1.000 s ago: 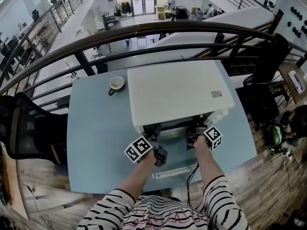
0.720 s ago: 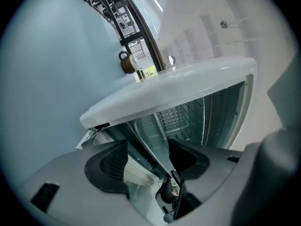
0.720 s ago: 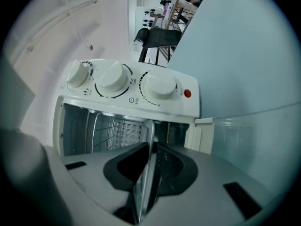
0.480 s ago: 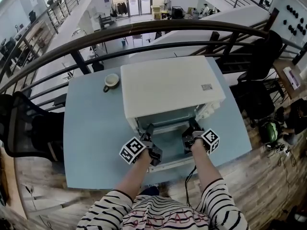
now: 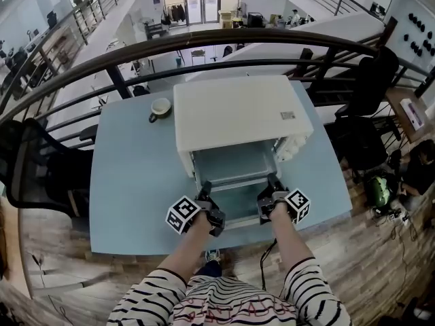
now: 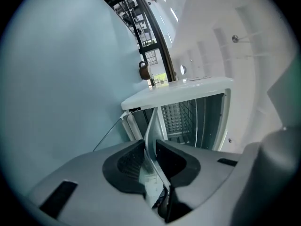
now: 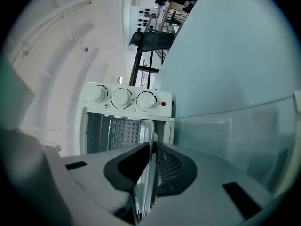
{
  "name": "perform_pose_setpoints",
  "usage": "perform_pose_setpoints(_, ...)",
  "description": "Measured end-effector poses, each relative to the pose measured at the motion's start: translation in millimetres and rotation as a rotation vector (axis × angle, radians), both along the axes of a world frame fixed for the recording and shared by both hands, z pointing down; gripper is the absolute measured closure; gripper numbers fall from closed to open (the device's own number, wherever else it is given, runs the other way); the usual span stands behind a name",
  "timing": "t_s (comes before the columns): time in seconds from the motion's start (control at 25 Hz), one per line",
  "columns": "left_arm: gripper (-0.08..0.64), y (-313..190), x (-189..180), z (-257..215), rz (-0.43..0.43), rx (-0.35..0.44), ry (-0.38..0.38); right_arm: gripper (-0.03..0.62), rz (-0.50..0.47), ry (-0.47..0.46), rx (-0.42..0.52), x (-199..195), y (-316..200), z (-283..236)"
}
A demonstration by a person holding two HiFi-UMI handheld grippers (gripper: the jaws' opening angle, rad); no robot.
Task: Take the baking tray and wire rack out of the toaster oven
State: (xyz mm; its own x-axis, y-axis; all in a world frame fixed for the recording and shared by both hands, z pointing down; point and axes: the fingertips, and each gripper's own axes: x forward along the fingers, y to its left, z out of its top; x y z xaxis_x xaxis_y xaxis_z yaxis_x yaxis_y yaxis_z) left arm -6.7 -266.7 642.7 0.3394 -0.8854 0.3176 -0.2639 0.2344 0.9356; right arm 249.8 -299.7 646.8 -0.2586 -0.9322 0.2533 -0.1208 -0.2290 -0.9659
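A white toaster oven point(image 5: 241, 117) stands on the pale blue table point(image 5: 136, 182), its glass door point(image 5: 239, 216) lowered toward me. The grey baking tray point(image 5: 234, 172) sticks partway out of the cavity. My left gripper point(image 5: 206, 190) has the tray's left rim point(image 6: 153, 124) between its pads as its jaws are closing. The right gripper point(image 5: 272, 185) is shut on the right rim point(image 7: 149, 135). Both gripper views look into the cavity, where a metal grid point(image 7: 123, 132) shows behind the tray; whether it is the wire rack is unclear.
A mug point(image 5: 161, 109) sits on the table left of the oven's back corner. A dark railing point(image 5: 204, 43) runs just beyond the table's far edge. The oven's three knobs point(image 7: 121, 98) face me. A black cable point(image 5: 266, 257) hangs below the table's front edge.
Both grippers have drawn back toward me and the tray has slid further out of the oven.
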Motion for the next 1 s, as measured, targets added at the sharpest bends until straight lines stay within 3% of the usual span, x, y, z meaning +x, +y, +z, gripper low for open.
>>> perform_pose_setpoints(0.6, 0.466, 105.7, 15.7, -15.8, -0.031, 0.049, 0.054, 0.531, -0.039, -0.046, 0.008, 17.8, 111.4, -9.4)
perform_pose_setpoints(1.0, 0.468, 198.0, 9.2, -14.6, -0.113, 0.054, 0.074, 0.531, -0.118, -0.066, 0.028, 8.1, 185.3, -16.3)
